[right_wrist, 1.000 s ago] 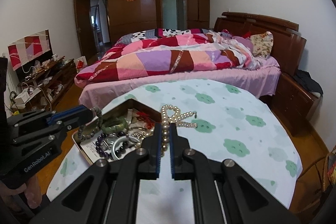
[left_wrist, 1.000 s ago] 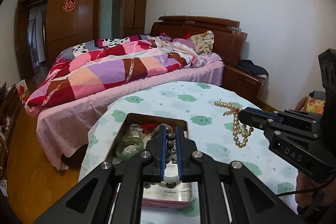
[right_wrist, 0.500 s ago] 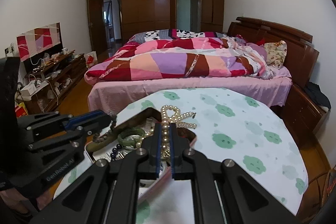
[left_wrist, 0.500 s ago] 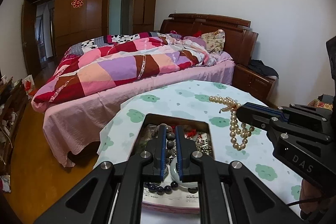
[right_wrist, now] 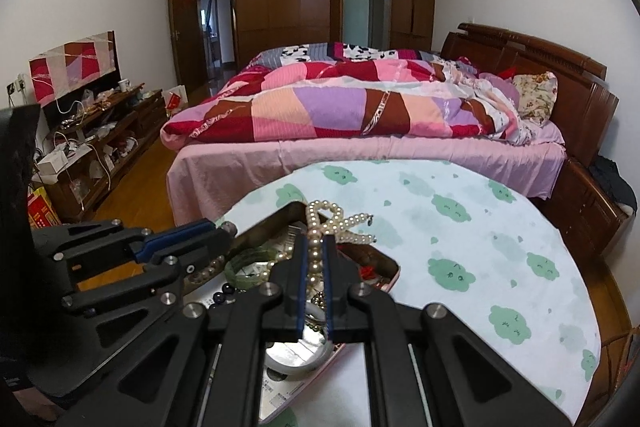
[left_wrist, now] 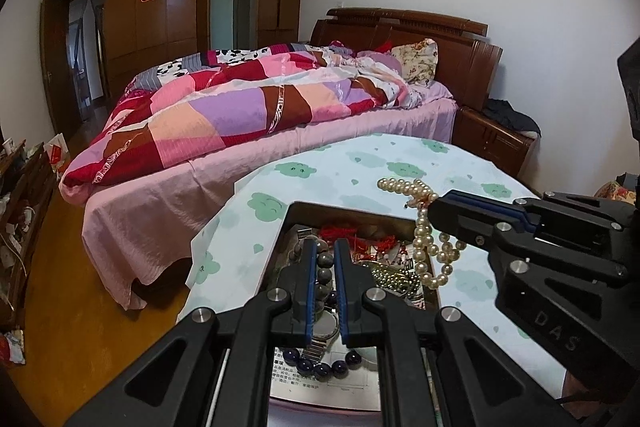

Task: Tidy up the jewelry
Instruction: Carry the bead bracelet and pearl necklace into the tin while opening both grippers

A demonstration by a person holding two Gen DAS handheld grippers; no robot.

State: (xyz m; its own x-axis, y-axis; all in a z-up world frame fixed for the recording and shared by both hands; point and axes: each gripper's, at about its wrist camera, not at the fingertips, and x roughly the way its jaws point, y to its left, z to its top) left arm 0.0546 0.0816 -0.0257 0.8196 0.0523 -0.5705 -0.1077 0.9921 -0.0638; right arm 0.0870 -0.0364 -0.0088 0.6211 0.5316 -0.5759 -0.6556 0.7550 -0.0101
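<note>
1. Round and draped in a pale cloth printed with green clouds, the tabletop point(right_wrist: 460, 227) stands just beside a bed point(right_wrist: 360, 107) heaped with a patchwork quilt; dark wardrobes line the far wall.
2. An open jewelry tin point(left_wrist: 352, 211) sits on the tabletop, crowded with bangles and beads.
3. Left tool point(left_wrist: 323, 259) is pinching a dark bead bracelet point(left_wrist: 323, 269) above the tin; right tool point(right_wrist: 315, 255) is pinching a pearl necklace point(right_wrist: 332, 223), its loops dangling over the tin's edge.
4. Risks, I reckon: both strands hang close together over the clutter, so they could tangle or snag; the smooth pearls might slip out and spill onto the cloth.
</note>
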